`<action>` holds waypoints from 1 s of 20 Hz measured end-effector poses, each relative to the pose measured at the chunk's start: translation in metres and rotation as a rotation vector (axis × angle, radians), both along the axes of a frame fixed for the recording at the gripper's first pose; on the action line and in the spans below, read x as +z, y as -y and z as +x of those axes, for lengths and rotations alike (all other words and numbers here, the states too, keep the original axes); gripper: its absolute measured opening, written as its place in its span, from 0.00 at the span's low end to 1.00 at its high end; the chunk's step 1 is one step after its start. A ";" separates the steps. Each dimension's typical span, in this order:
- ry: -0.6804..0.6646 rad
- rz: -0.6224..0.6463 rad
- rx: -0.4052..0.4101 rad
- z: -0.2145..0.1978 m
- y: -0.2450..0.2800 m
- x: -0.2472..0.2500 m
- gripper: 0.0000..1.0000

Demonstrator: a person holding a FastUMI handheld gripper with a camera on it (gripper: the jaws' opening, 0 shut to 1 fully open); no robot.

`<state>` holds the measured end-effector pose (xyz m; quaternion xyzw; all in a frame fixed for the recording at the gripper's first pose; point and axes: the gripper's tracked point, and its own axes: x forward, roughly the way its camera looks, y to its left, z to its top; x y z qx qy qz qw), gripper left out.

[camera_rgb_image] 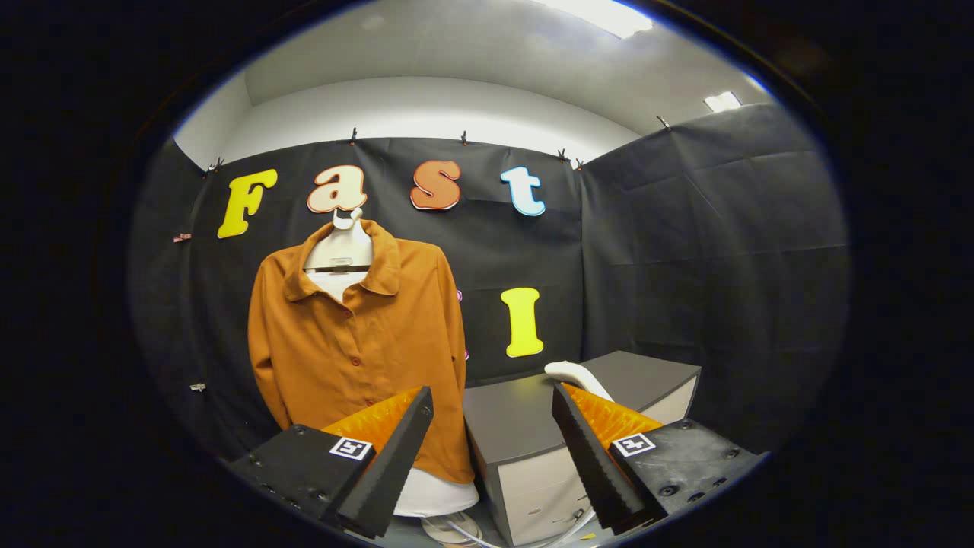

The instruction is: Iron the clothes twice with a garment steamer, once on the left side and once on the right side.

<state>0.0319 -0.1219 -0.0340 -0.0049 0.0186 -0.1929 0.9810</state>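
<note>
While the gripper hangs in the air with its two fingers spread wide apart and nothing between them, a rust-orange button-front shirt with a collar hangs beyond the left finger on a white mannequin torso, against the booth's black cloth wall. The shirt is buttoned down the front, its sleeves hang at its sides, and the torso's white base shows below the hem. To the right of the shirt, just beyond the gap between the fingers, stands a low grey cabinet with a dark flat top and pale drawer fronts. At the cabinet top's right edge, near the front, lies the white curved handle of the garment steamer, partly hidden behind the right finger; the rest of it cannot be made out. A thin white cord runs on the floor in front of the cabinet. The tongs are released and touch neither the shirt nor the steamer.
</note>
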 end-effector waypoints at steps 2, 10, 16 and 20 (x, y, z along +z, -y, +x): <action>-0.004 -0.024 -0.026 0.011 0.030 -0.002 0.98; -0.057 0.010 -0.071 0.078 0.147 -0.020 0.99; -0.142 0.068 -0.061 0.127 0.203 -0.055 0.99; -0.218 0.094 -0.050 0.155 0.228 -0.083 0.98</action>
